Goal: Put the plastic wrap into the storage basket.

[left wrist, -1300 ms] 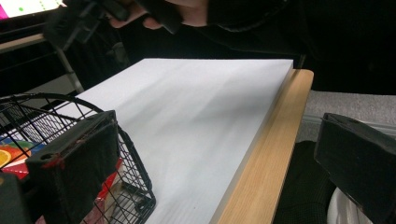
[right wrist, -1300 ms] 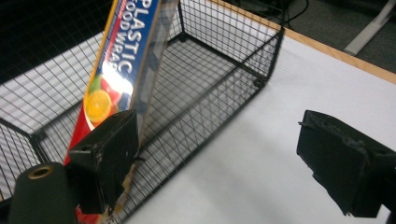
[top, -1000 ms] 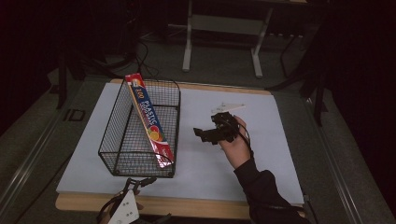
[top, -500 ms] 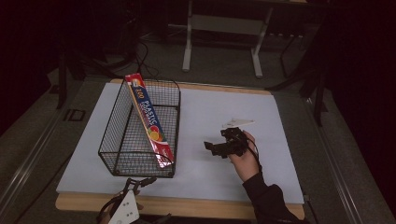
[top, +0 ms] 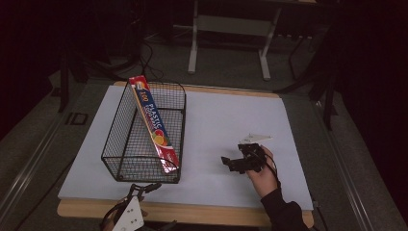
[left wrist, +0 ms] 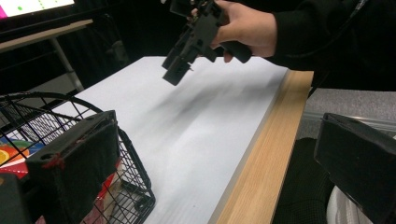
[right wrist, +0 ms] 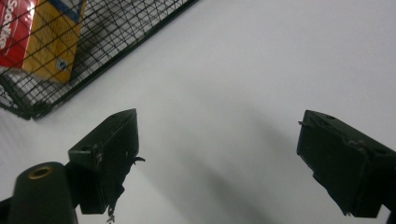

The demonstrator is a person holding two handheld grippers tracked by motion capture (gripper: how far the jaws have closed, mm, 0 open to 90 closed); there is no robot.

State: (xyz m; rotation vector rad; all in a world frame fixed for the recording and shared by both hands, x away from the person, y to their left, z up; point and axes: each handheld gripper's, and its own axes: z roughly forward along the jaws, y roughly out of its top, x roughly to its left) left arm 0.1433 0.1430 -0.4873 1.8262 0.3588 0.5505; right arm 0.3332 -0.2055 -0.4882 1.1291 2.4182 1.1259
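One box (top: 155, 124) reading "100 PLASTIC", wire basket (top: 126, 159)

Room dim, surroundings near black in high view. White-topped wooden desk (top: 216, 125) brightest area, lit from above, mild glare. Soft smeared shadows on white surface in both gripper views. Right black two-jaw claw (left wrist: 180, 65) motion-blurred in left gripper view. Near jaws soft, out of focus. Black wire basket (top: 144, 134) casts faint shadow. Overall grainy, low contrast.

My left tongs (top: 144, 188): half cut off by the high view's bottom edge.
Box (right wrist: 32, 32): cropped, lettering unreadable through basket (right wrist: 116, 42) mesh.
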